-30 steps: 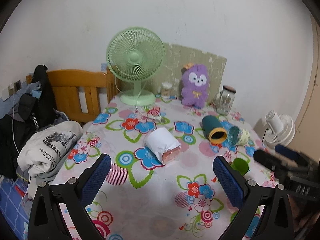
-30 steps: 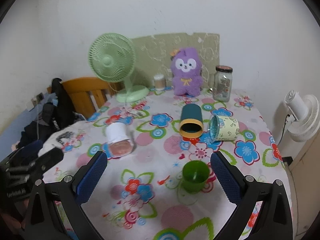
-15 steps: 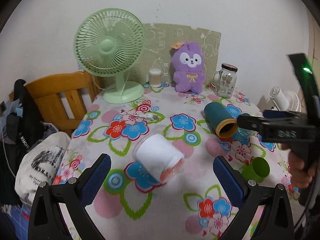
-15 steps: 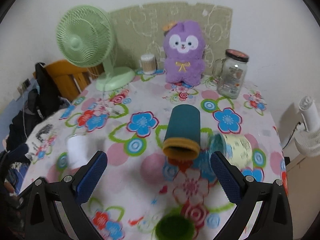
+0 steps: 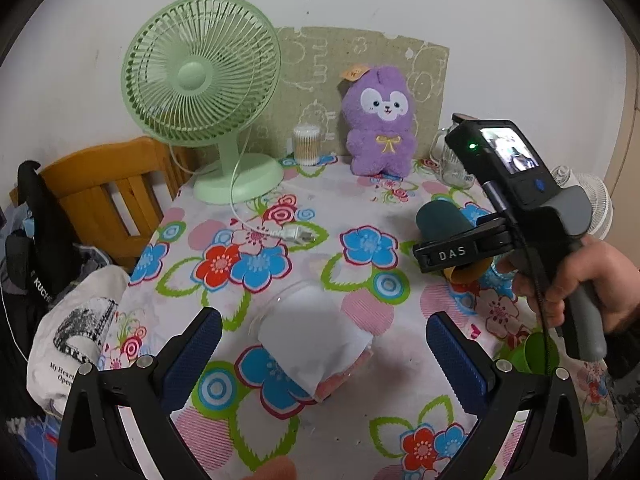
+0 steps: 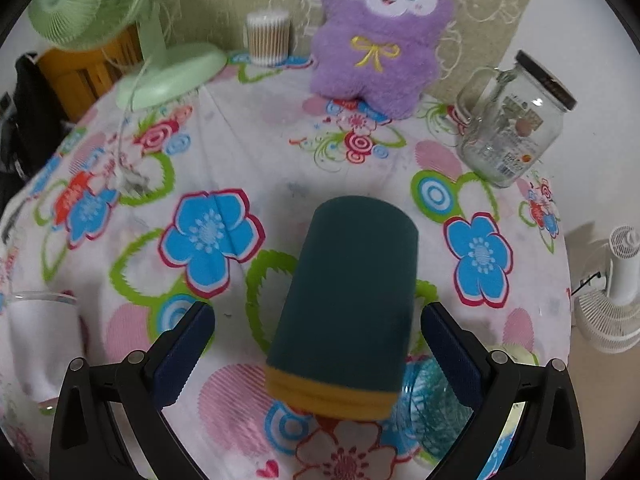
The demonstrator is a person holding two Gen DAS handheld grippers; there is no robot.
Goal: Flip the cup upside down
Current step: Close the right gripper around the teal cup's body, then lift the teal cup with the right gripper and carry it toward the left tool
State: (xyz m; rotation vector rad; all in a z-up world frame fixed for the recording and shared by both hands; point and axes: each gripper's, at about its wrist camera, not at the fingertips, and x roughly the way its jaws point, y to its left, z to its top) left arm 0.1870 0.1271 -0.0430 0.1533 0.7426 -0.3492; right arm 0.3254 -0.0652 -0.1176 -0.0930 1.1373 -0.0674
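A dark teal cup with a yellow rim [image 6: 348,304] lies on its side on the floral tablecloth, its mouth toward me. My right gripper [image 6: 318,344] is open, its blue-padded fingers [image 6: 182,350] on either side of the cup, apart from it. In the left wrist view the right gripper's body [image 5: 516,216] hides most of that cup [image 5: 440,216]. My left gripper [image 5: 324,356] is open around a clear cup with a white liner [image 5: 316,340] lying on its side; it touches neither pad.
A green fan [image 5: 204,84], a cotton swab jar [image 5: 306,144], a purple plush [image 6: 380,28] and a glass jar [image 6: 512,128] stand at the back. A teal-patterned cup [image 6: 432,404] lies by the right finger. A green cup [image 5: 540,352] stands front right. A wooden chair [image 5: 108,188] stands left.
Both grippers moved forward and down toward the table. The right one closed in on the teal cup, which now sits between its fingers. The left one came up to the white-lined cup.
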